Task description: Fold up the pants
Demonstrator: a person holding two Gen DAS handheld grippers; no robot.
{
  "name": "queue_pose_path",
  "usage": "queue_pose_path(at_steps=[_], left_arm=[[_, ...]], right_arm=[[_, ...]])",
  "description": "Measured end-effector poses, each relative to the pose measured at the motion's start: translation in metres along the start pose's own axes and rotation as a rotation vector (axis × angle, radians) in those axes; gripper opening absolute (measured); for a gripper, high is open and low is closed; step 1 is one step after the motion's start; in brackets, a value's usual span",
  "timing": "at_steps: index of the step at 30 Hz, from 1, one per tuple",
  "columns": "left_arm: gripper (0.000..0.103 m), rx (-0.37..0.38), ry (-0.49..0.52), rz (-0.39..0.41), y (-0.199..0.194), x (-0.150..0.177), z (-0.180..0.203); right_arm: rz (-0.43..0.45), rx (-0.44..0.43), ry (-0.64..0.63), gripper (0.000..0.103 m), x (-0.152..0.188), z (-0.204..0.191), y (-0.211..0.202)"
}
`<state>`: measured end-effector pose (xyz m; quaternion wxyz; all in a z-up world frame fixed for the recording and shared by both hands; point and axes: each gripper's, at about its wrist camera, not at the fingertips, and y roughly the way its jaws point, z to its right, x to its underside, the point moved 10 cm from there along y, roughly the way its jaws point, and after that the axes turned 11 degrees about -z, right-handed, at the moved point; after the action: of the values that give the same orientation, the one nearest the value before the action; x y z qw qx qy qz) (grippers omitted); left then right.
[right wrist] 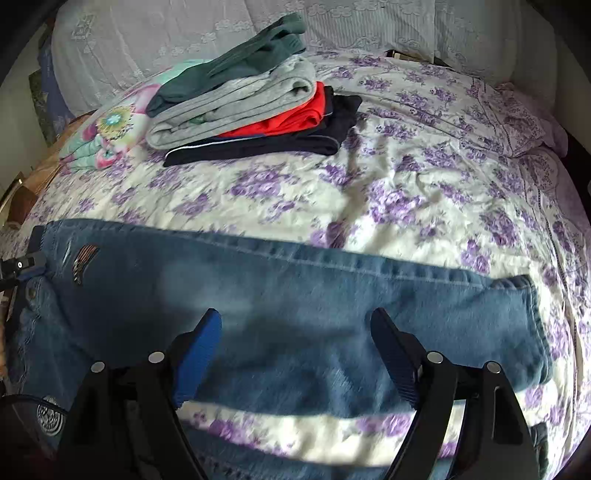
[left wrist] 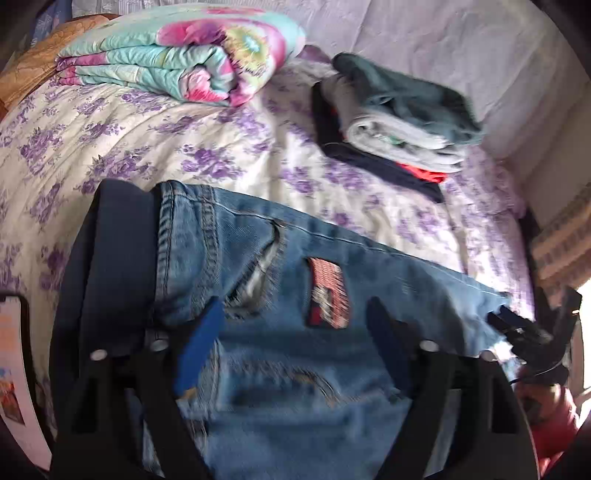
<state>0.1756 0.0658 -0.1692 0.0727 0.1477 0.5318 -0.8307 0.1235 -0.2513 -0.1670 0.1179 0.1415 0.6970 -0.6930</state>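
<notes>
Blue jeans with a striped patch lie flat across the bed. My left gripper hovers over the waist end, open, with nothing pinched between its blue pads. In the right wrist view the jeans leg stretches to the hem at the right, and another strip of denim shows near the bottom edge. My right gripper is open above the leg, its pads apart from the cloth. The left gripper shows at the far left of that view. The right gripper appears at the leg's right end in the left wrist view.
A stack of folded clothes in green, grey, red and navy sits behind the jeans. A folded floral quilt lies at the back left. The bed has a purple-flowered sheet. Pillows line the headboard. A dark navy cloth lies beside the waistband.
</notes>
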Motion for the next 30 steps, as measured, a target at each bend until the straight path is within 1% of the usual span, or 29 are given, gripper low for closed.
queue_pose_path(at_steps=[1,2,3,4,5,7,8,10,11,13,14,15,16,17,18,19,20,21,22,23,25,26,27,28,29,30], left_arm=[[0.094,-0.021,0.014,-0.004,-0.002,0.008,-0.001],[0.094,-0.060,0.042,-0.029,0.005,0.020,-0.006],[0.094,-0.068,0.081,-0.044,0.011,0.032,-0.010],[0.094,-0.083,0.126,-0.028,0.014,0.040,-0.011],[0.094,-0.136,0.187,0.001,0.016,0.045,-0.007],[0.094,-0.247,0.240,-0.026,0.019,0.048,-0.001],[0.094,-0.261,0.244,-0.031,0.015,0.048,0.003],[0.094,-0.182,0.207,0.004,-0.004,0.047,0.008],[0.094,-0.113,0.167,0.042,-0.020,0.049,0.009],[0.094,-0.061,0.107,0.074,-0.037,0.057,0.004],[0.094,-0.044,0.068,0.080,-0.044,0.066,-0.003],[0.094,-0.030,0.036,0.079,-0.047,0.077,-0.010],[0.095,-0.023,0.000,0.057,-0.044,0.090,-0.020],[0.096,-0.041,-0.023,0.020,-0.035,0.103,-0.029],[0.095,-0.079,-0.018,-0.033,-0.020,0.119,-0.039],[0.095,-0.099,0.031,-0.022,-0.016,0.125,-0.038],[0.096,-0.169,0.107,-0.002,-0.015,0.128,-0.032],[0.096,-0.251,0.155,-0.030,-0.009,0.131,-0.026],[0.096,-0.310,0.187,-0.055,-0.007,0.131,-0.021],[0.096,-0.300,0.201,-0.050,-0.010,0.128,-0.012],[0.096,-0.186,0.172,0.023,-0.028,0.120,0.002],[0.096,-0.124,0.132,0.063,-0.039,0.117,0.004],[0.096,-0.111,0.099,0.080,-0.044,0.117,-0.001],[0.097,-0.124,0.069,0.078,-0.044,0.119,-0.008],[0.098,-0.162,0.030,0.046,-0.036,0.123,-0.023],[0.098,-0.166,0.016,0.008,-0.025,0.129,-0.034]], right_arm=[[-0.027,-0.006,-0.015,0.089,0.011,-0.006,0.005],[-0.071,0.003,-0.033,0.090,0.025,-0.010,0.017],[-0.113,0.023,-0.041,0.093,0.036,-0.012,0.031],[-0.100,0.032,-0.033,0.095,0.042,-0.011,0.038],[-0.056,0.037,-0.027,0.095,0.040,-0.013,0.034],[-0.098,0.048,-0.027,0.095,0.037,-0.013,0.028],[-0.093,0.035,-0.028,0.095,0.034,-0.012,0.018],[-0.001,0.038,-0.005,0.095,0.029,0.000,-0.016],[0.036,0.041,0.014,0.095,0.033,0.008,-0.031],[0.081,0.051,0.075,0.095,0.053,0.033,-0.057],[0.087,0.063,0.118,0.095,0.068,0.048,-0.064],[0.079,0.071,0.167,0.095,0.083,0.066,-0.067],[0.051,0.067,0.220,0.096,0.102,0.081,-0.063],[-0.013,0.055,0.281,0.097,0.125,0.095,-0.051],[-0.106,0.045,0.341,0.097,0.151,0.106,-0.033],[-0.100,0.023,0.339,0.097,0.163,0.109,-0.026],[-0.021,0.076,0.285,0.097,0.159,0.106,-0.036],[-0.057,0.123,0.246,0.097,0.157,0.100,-0.036],[-0.100,0.130,0.218,0.097,0.154,0.092,-0.036],[-0.077,0.104,0.196,0.097,0.145,0.081,-0.043],[0.044,0.070,0.131,0.097,0.125,0.059,-0.066],[0.074,0.063,0.083,0.097,0.117,0.047,-0.072],[0.076,0.051,0.036,0.097,0.111,0.033,-0.070],[0.058,0.035,-0.004,0.097,0.109,0.021,-0.065],[0.026,0.020,-0.036,0.098,0.110,0.008,-0.054],[-0.023,0.004,-0.061,0.099,0.113,-0.001,-0.040]])
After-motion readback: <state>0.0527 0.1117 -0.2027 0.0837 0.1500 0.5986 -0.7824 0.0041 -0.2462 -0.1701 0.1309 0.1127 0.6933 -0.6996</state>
